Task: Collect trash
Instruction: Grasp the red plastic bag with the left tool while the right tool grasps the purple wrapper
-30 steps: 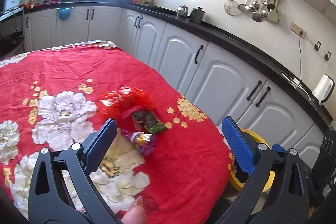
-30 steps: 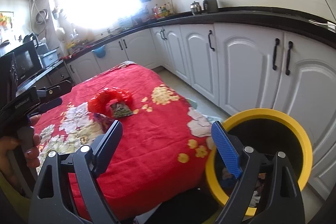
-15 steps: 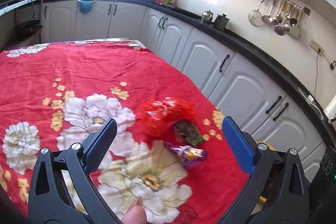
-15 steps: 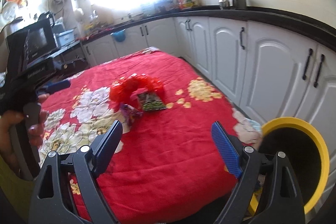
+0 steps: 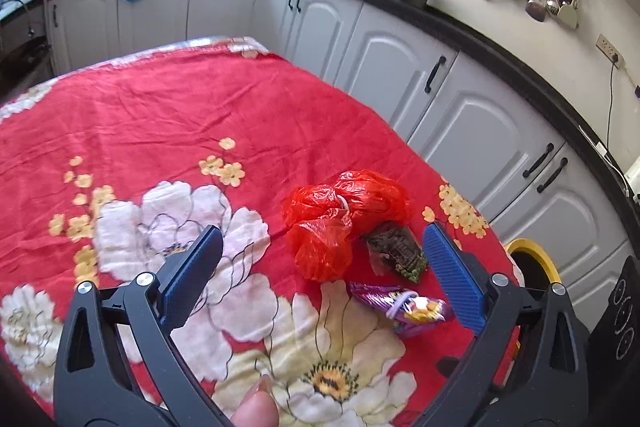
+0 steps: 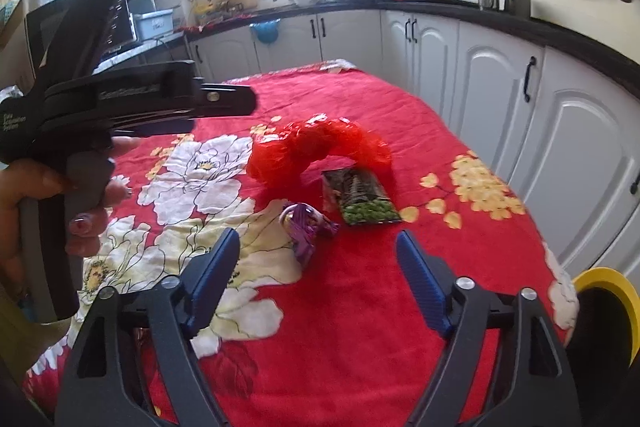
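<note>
From the left wrist, three pieces of trash lie together on the red flowered cloth (image 5: 168, 115) over the counter: one crumpled red plastic bag (image 5: 340, 219), one dark flat snack packet (image 5: 396, 253) touching it, and one purple foil wrapper (image 5: 404, 305) just beside them; the left tongs (image 5: 326, 275) tilt down over them, gaping wide and gripping nothing, with one yellow-rimmed bin (image 5: 534, 263) beyond the counter's edge. From the right wrist, the same three pieces lie ahead of the right tongs (image 6: 318, 271), whose jaws have just been closing yet stand apart with nothing between them, while a hand (image 6: 48, 211) holds the left tool at the left.
</note>
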The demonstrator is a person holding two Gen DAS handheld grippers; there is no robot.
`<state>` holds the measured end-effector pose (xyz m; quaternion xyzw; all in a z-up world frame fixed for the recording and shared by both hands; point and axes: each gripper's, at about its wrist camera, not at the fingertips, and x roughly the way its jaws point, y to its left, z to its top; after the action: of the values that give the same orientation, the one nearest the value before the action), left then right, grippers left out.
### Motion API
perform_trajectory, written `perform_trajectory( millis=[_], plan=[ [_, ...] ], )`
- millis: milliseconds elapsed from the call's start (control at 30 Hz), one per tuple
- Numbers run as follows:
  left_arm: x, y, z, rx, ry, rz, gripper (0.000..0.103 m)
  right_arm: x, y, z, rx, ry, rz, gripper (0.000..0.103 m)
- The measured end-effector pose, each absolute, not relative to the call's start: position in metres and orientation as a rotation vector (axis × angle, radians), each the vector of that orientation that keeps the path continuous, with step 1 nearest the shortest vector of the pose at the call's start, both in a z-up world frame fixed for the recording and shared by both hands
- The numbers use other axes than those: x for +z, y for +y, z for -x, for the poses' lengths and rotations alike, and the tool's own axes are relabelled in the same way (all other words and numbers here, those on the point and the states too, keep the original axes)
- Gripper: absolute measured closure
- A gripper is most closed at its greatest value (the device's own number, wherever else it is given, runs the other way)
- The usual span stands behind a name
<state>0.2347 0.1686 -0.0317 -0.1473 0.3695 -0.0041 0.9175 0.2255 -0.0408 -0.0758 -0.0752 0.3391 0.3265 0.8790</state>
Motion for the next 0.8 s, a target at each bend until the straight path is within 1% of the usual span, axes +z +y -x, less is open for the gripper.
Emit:
perform_trajectory(
  millis=[67, 100, 167, 200, 267, 300, 333, 400, 433, 467, 500, 533, 600, 633, 667, 700, 767, 800],
  plan=[
    [-0.037, 0.17, -0.244, -0.029, 0.772, 0.309, 0.011, -0.082, -0.035, -0.231, 0.679, 0.725, 0.16, 0.04],
    [-0.04, 0.169, -0.249, -0.036, 0.778, 0.306, 0.011, -0.085, -0.033, -0.234, 0.677, 0.738, 0.165, 0.042],
    [-0.047, 0.169, -0.259, -0.057, 0.797, 0.302, 0.011, -0.091, -0.03, -0.238, 0.68, 0.762, 0.162, 0.056],
    [-0.05, 0.169, -0.262, -0.064, 0.805, 0.305, 0.011, -0.094, -0.029, -0.24, 0.684, 0.773, 0.16, 0.06],
    [-0.057, 0.168, -0.27, -0.094, 0.823, 0.322, 0.011, -0.097, -0.028, -0.24, 0.692, 0.779, 0.159, 0.078],
    [-0.06, 0.168, -0.273, -0.102, 0.834, 0.329, 0.011, -0.098, -0.027, -0.239, 0.695, 0.778, 0.162, 0.083],
    [-0.063, 0.167, -0.274, -0.1, 0.839, 0.331, 0.011, -0.099, -0.028, -0.238, 0.701, 0.78, 0.164, 0.091],
    [-0.07, 0.168, -0.278, -0.098, 0.854, 0.348, 0.012, -0.101, -0.029, -0.235, 0.707, 0.782, 0.161, 0.094],
    [-0.074, 0.168, -0.279, -0.103, 0.858, 0.359, 0.021, -0.101, -0.03, -0.233, 0.706, 0.778, 0.161, 0.097],
    [-0.077, 0.169, -0.28, -0.108, 0.865, 0.371, 0.031, -0.101, -0.032, -0.231, 0.704, 0.775, 0.16, 0.097],
    [-0.079, 0.169, -0.28, -0.102, 0.869, 0.375, 0.035, -0.102, -0.034, -0.229, 0.704, 0.775, 0.156, 0.097],
    [-0.082, 0.17, -0.28, -0.096, 0.874, 0.383, 0.041, -0.103, -0.036, -0.228, 0.706, 0.779, 0.15, 0.097],
    [-0.087, 0.171, -0.28, -0.126, 0.885, 0.427, 0.049, -0.103, -0.041, -0.225, 0.704, 0.779, 0.137, 0.097],
    [-0.089, 0.172, -0.279, -0.131, 0.887, 0.441, 0.057, -0.103, -0.043, -0.223, 0.706, 0.781, 0.13, 0.097],
    [-0.09, 0.171, -0.278, -0.131, 0.887, 0.443, 0.07, -0.103, -0.045, -0.221, 0.708, 0.782, 0.125, 0.097],
    [-0.09, 0.17, -0.276, -0.133, 0.885, 0.441, 0.077, -0.103, -0.047, -0.219, 0.709, 0.782, 0.119, 0.097],
    [-0.09, 0.167, -0.272, -0.129, 0.883, 0.431, 0.085, -0.103, -0.049, -0.215, 0.714, 0.784, 0.111, 0.097],
    [-0.089, 0.167, -0.271, -0.131, 0.879, 0.43, 0.086, -0.103, -0.051, -0.213, 0.717, 0.786, 0.109, 0.097]
  ],
)
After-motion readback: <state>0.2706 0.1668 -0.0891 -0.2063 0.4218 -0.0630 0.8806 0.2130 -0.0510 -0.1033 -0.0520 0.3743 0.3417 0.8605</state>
